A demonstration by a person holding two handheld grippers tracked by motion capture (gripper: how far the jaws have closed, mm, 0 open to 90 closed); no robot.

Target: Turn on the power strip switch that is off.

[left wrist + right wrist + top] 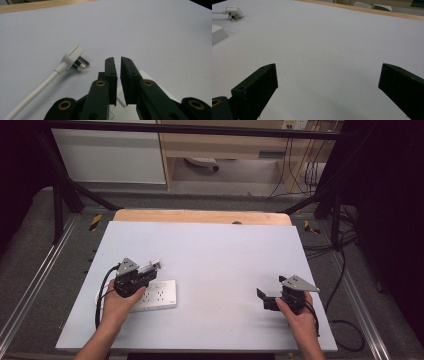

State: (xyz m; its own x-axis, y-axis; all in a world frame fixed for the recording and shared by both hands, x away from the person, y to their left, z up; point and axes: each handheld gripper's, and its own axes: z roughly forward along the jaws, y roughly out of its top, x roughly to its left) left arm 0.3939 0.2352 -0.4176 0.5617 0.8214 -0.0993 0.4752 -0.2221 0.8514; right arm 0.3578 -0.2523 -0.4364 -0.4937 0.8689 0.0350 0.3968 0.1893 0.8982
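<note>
On the table (210,250): one plug (74,59), one power strip (161,295), two grippers.

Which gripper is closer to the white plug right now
Left. The left gripper is just beside the white plug, jaws nearly closed. The right gripper is far across the table, open.

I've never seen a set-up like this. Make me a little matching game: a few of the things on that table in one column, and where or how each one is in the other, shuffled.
Things:
1. white three-pin plug on its white cable
2. white rectangular power strip
3. left gripper
4. right gripper

States:
A. jaws spread wide over bare table
B. lying on its side, pins showing
C. jaws nearly together, nothing gripped between the tips
D. flat under the person's left hand

Pairs: 1-B, 2-D, 3-C, 4-A
</note>
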